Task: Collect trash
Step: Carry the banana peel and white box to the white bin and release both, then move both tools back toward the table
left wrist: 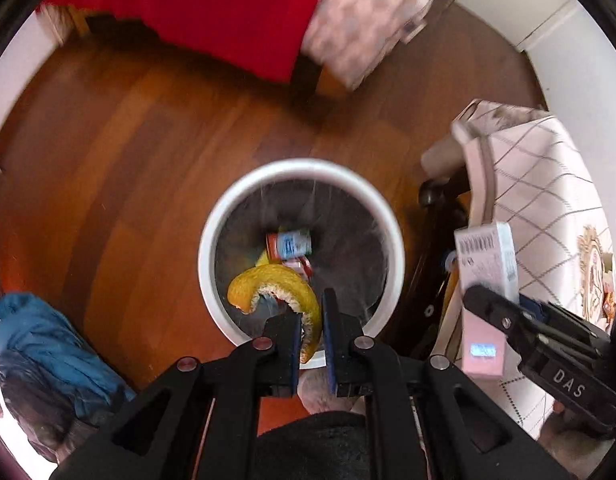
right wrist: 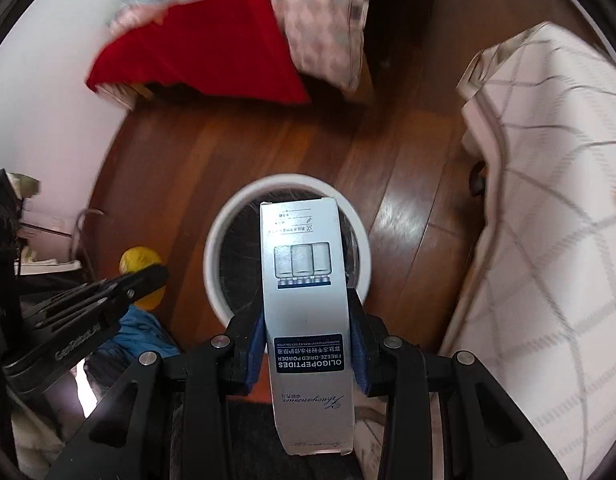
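Left gripper (left wrist: 312,322): you pinch a curled yellow peel (left wrist: 276,294), pith ragged, above the bin (left wrist: 211,216)
Right gripper (right wrist: 308,340): you clamp a tall white box (right wrist: 303,280), blue label, over the bin
Bin: white, dark liner, small can (left wrist: 289,243) inside

Above the bin (left wrist: 211,240) on the floor (left wrist: 127,140): peel (left wrist: 275,284) pinched in the left gripper (left wrist: 311,312), box (right wrist: 308,320) clamped in the right gripper (right wrist: 308,320) beside it, cans (left wrist: 289,244) down inside, draped table (left wrist: 540,200) to the right.
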`<state>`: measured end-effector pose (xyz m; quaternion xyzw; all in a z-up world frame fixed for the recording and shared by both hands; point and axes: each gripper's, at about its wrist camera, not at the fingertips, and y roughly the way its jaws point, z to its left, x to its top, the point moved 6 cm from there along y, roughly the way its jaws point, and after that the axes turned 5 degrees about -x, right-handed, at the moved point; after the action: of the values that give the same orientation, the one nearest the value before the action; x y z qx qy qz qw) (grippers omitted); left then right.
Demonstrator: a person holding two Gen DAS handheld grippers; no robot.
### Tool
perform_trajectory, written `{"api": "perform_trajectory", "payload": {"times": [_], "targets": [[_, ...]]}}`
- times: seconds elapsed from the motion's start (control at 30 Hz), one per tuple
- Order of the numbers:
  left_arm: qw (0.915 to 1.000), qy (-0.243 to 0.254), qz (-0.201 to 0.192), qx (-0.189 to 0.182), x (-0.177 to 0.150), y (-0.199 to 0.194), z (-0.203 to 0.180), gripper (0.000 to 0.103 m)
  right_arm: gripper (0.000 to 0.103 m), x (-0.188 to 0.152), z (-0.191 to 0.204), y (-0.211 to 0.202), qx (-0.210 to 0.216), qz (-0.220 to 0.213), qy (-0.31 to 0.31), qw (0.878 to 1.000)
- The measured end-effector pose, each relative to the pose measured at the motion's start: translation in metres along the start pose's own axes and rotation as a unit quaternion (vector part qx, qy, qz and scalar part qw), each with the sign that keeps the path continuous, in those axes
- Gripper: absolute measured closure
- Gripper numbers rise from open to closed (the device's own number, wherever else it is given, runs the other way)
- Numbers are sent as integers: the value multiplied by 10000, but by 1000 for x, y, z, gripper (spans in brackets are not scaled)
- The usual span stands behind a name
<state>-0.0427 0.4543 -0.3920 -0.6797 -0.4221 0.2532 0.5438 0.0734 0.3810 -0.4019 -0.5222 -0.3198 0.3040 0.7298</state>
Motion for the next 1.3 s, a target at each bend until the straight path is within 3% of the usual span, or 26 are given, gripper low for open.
{"api": "perform_trajectory", "payload": {"times": [0.2,0.27,0.33,0.43,0.47,0.5,0.53,0.57,0.7,0.93,1.3], "targets": [[9993,-157,319,124,4,32,27,89,65,20,4,66,-147,472,43,9988],[9992,-204,307,175,6,33,33,70,65,23,4,78,-244,520,-1,9983],[9992,-255,251,179,8,31,40,38,64,26,4,87,-338,579,-34,9977],[9991,-332,157,233,11,26,50,37,40,26,2,95,-378,623,12,9973],[9989,-360,117,275,10,24,54,36,37,26,1,96,-384,615,3,9974],[9988,-363,74,330,10,21,56,24,36,26,1,97,-417,611,-23,9973],[9986,-351,39,395,10,18,58,6,32,26,0,96,-439,586,-46,9973],[9983,-342,-11,465,9,14,60,2,25,25,0,95,-478,561,-53,9973],[9966,-271,-285,730,3,-3,64,2,0,19,1,81,-663,467,-161,9966],[9930,-143,-642,984,-16,-28,60,1,0,-9,6,54,-977,417,-420,9935],[9899,37,-1156,814,-43,-80,30,1,0,-32,13,-5,-924,-30,-392,9949]]}}
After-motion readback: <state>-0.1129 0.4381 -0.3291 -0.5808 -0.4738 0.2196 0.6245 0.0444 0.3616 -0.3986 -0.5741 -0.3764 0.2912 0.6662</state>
